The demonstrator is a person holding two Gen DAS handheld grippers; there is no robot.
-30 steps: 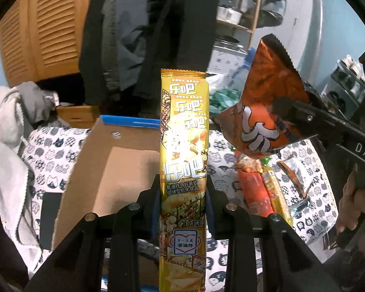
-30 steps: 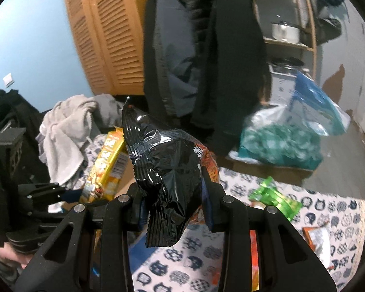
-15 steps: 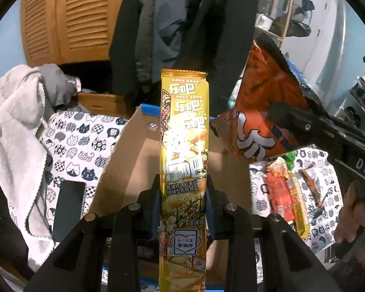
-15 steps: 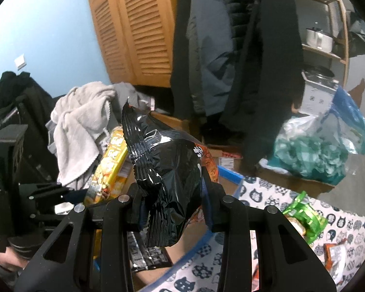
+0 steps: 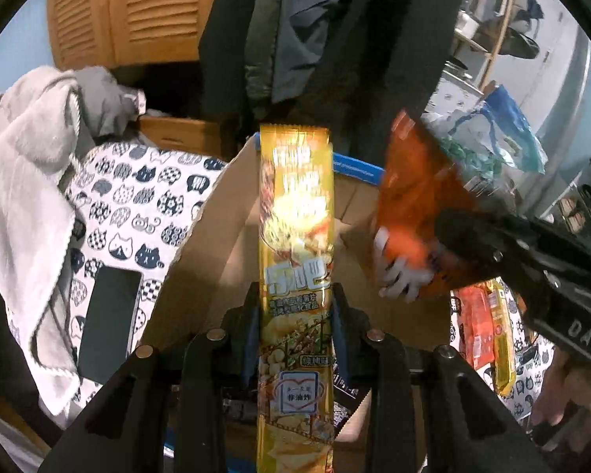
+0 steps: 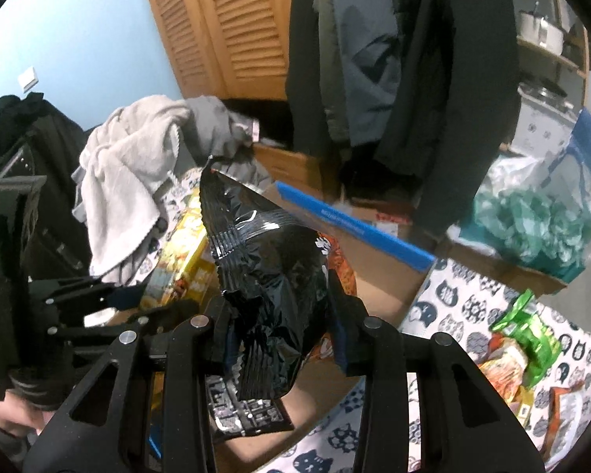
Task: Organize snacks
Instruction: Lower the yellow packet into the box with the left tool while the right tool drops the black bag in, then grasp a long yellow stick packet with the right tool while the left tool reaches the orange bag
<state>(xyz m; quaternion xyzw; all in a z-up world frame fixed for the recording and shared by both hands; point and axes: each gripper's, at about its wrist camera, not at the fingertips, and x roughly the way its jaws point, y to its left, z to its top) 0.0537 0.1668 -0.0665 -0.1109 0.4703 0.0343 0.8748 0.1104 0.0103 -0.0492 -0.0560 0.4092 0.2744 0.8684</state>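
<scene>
My left gripper (image 5: pixel 295 307) is shut on a long yellow snack pack (image 5: pixel 295 236) and holds it upright over an open cardboard box (image 5: pixel 216 260) with a blue-taped rim. My right gripper (image 6: pixel 279 315) is shut on an orange-and-black snack bag (image 6: pixel 272 276), also over the box (image 6: pixel 382 276). From the left wrist view this bag (image 5: pixel 417 213) hangs at the right, blurred. The left gripper (image 6: pixel 110 299) with the yellow pack (image 6: pixel 181 260) shows at the left of the right wrist view. A black snack pack (image 6: pixel 244 414) lies on the box floor.
Loose snack packs lie on the cat-print cloth right of the box: orange and yellow ones (image 5: pixel 488 327), a green one (image 6: pixel 528 335). A dark phone (image 5: pixel 106 323) lies left of the box. A grey towel (image 5: pixel 23 197) is heaped at the left. Coats (image 6: pixel 394 59) hang behind.
Both grippers have moved left and lower with their packs, from beside the box to over its inside. The orange bag has swung down toward the box.
</scene>
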